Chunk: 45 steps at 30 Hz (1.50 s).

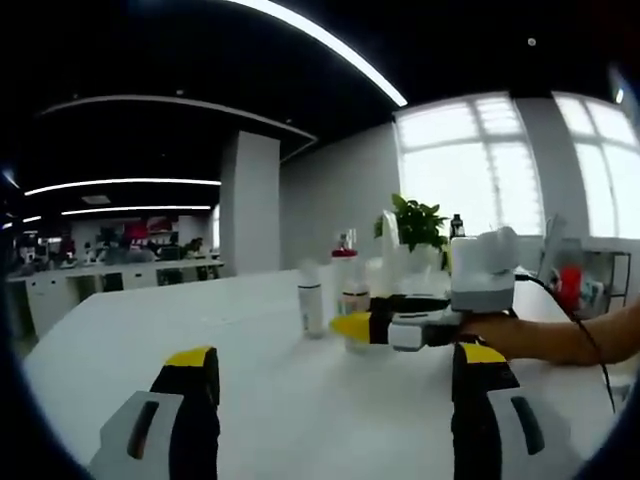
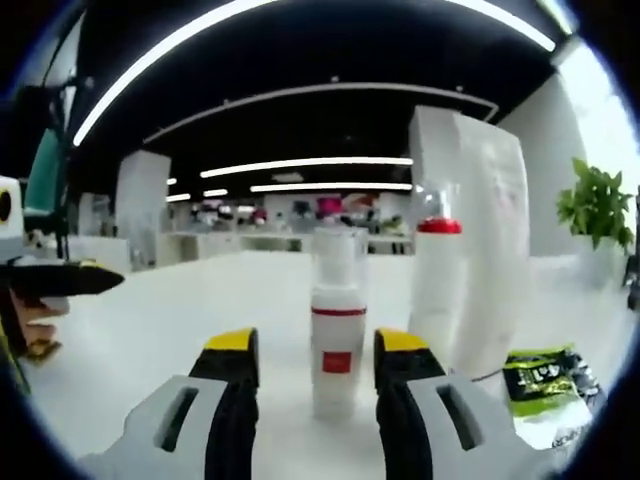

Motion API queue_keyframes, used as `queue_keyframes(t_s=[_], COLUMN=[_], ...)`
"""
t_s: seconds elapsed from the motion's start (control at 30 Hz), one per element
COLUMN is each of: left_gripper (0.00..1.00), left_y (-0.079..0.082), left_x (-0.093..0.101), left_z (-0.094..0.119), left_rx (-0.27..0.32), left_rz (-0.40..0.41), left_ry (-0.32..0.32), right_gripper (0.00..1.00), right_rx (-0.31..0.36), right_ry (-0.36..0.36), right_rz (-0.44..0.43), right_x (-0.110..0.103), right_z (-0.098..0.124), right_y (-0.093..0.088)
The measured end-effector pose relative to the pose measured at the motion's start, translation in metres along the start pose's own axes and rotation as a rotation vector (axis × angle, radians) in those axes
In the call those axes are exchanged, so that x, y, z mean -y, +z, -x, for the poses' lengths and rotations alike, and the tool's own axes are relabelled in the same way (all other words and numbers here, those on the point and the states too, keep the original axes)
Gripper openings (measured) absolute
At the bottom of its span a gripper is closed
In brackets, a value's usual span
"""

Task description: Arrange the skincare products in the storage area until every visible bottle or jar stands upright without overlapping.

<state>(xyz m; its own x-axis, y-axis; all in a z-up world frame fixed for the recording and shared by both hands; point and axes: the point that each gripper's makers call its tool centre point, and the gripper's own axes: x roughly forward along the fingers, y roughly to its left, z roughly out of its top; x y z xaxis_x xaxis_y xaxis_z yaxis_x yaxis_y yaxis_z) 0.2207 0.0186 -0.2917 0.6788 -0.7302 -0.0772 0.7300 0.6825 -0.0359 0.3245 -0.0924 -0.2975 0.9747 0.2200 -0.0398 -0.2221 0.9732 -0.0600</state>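
Right gripper view: green sachet (image 2: 548, 388) beside bottle (image 2: 337, 330)

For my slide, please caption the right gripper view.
Right claw open around an upright white bottle on the white table.

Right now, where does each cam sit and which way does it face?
Left gripper view: rides the left gripper, looking across the white table at bottles and a potted plant; the right gripper and a forearm enter from the right.
Right gripper view: rides the right gripper, jaws apart around a white bottle with a red label, a red-collared bottle beyond.
Shared: table, bottles, plant.
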Motion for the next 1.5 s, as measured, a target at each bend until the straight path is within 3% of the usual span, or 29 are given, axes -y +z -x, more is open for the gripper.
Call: queue_keyframes(t_s=[0.23,0.37,0.57,0.77,0.93,1.07,1.13,1.23,1.4,1.5], left_gripper=[1.0,1.0,1.0,1.0,0.99,0.94,1.0,1.0,1.0,1.0], left_y=[0.003,0.012,0.009,0.008,0.015,0.018,0.019,0.022,0.023,0.023], left_x=[-0.009,-0.011,-0.022,-0.032,-0.028,-0.026,-0.024,-0.023,-0.021,-0.021], left_z=[-0.006,-0.007,-0.009,-0.013,-0.012,-0.01,-0.01,-0.01,-0.009,-0.009], left_rx=[0.008,0.062,0.049,0.045,0.07,0.084,0.089,0.104,0.102,0.1], left_rz=[0.017,0.072,0.063,0.084,0.138,0.161,0.187,0.21,0.192,0.191], left_ry=[0.0,-0.014,0.011,0.024,-0.008,-0.022,-0.027,-0.045,-0.052,-0.054], right_gripper=[0.57,0.63,0.77,0.87,1.0,1.0,1.0,1.0,1.0,1.0], right_rx=[-0.014,-0.023,-0.033,-0.09,-0.076,-0.15,-0.149,-0.145,-0.253,-0.358], right_ry=[0.008,0.017,0.033,0.042,0.117,0.148,0.163,0.16,0.18,0.181], right_rz=[0.032,0.012,0.003,0.06,-0.065,-0.077,-0.046,-0.023,-0.014,-0.028], right_x=[-0.003,-0.004,-0.007,-0.011,-0.02,-0.017,-0.014,-0.007,0.016,0.026], right_z=[0.007,0.017,0.019,0.021,0.036,0.054,0.063,0.072,0.097,0.111], right_y=[-0.002,-0.001,-0.002,-0.016,-0.011,-0.016,-0.013,-0.01,-0.015,-0.018])
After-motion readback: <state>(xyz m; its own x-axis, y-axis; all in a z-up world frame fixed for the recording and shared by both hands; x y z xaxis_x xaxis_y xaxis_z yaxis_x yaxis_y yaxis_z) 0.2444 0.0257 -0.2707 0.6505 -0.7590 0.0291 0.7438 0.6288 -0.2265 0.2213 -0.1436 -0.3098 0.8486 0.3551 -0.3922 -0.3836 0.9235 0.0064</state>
